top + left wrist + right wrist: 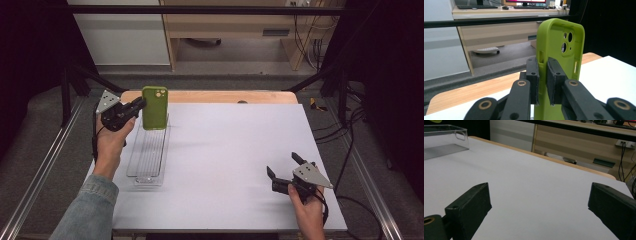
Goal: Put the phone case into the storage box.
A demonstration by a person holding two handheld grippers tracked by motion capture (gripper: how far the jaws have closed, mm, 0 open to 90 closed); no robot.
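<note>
While held upright in the left claw (141, 104), green phone case (154, 107) stands over the far end of the clear tray (148, 150), near the far left corner of the surface (225, 165). Clamped by one long edge, both pads pinching the case wall, as seen in the left gripper view (542, 82); case (560, 57) vertical, camera cut-outs at the top, hollow inside turned toward the right of that view. Gripped from the left, with hand (112, 142) and denim sleeve (85, 210) coming up along the left edge of the surface. Cannot tell whether the lower end of the case touches the tray or hangs just above it.

Long, narrow and ribbed, the tray, lying lengthwise away from the person, just right of the left forearm, nothing inside. Beyond the far edge, a strip of bare wood (215, 96), then floor and a pale wooden desk (230, 25). Black frame rails (200, 10) across the top and down both sides.

Middle of the surface bare and white, nothing lying between tray and right hand.

Near the right front corner, right claw (284, 164) resting low, well apart from the case and tray, spread wide with nothing between the pads. Same wide gap in the right gripper view (539, 212), the tray (446, 142) far off at upper left. Cables (350, 130) on the floor to the right.
</note>
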